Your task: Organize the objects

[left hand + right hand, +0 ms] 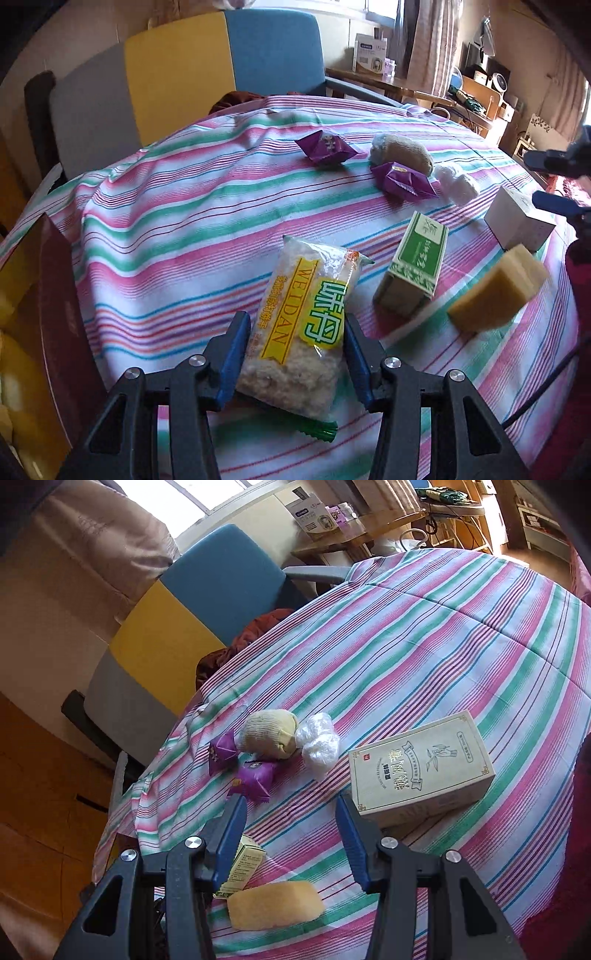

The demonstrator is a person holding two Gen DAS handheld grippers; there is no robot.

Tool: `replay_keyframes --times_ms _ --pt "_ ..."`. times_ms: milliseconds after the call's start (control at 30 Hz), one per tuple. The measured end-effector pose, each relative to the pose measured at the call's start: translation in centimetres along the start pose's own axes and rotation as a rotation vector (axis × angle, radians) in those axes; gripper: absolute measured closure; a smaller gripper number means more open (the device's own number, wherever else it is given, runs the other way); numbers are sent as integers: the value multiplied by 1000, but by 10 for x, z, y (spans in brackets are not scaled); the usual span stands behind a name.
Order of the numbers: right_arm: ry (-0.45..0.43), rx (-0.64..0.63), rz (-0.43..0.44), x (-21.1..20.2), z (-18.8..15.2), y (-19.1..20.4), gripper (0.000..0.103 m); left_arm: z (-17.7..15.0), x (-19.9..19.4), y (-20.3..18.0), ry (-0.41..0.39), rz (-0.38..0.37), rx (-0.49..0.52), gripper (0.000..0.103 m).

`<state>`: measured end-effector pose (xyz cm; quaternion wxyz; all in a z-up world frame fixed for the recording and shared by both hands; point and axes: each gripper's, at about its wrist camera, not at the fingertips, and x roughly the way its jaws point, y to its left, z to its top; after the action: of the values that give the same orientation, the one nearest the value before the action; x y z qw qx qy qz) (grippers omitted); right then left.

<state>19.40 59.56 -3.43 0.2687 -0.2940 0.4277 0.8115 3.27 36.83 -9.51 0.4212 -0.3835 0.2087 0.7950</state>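
left gripper (297,352): clamped on the rice cracker pack (301,328), held just over the striped table (166,229) | right gripper (291,834): spread, nothing in it, hovering above the yellow sponge (275,904) | green box (415,266) sits beside the pack

Snack bag (303,325): shiny clear plastic. Tablecloth (177,236): soft striped cloth. Sponge (275,904): rough yellow foam. Boxes (421,768): matt card. Sock (269,733): knitted.

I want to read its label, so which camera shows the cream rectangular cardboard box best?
The right wrist view: the cream rectangular cardboard box lies close, printed top facing up. The left wrist view shows it only small at the right edge.
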Motion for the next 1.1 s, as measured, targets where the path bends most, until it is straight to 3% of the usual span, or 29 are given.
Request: replay_keyframes --times_ms 67,467,733,900,933,1000,1100 --pt "9 -21 -16 2 -1 4 53 -6 -1 -7 -36 26 26 53" --pt "82 -86 -99 19 -9 14 52 -8 0 0 -54 -7 0 53" --pt "262 -83 -45 49 -17 28 52 -10 -1 1 -63 -9 -1 53" --pt "261 -94 -26 69 5 60 53 -10 0 2 -66 -17 -7 53" --pt "258 -106 -40 76 11 67 52 -10 0 3 -67 -18 -8 53" --pt "274 -127 -85 93 21 78 39 -10 0 3 -68 -22 -11 53" --pt "311 -105 -135 120 31 79 34 -10 0 4 -69 -26 -15 53"
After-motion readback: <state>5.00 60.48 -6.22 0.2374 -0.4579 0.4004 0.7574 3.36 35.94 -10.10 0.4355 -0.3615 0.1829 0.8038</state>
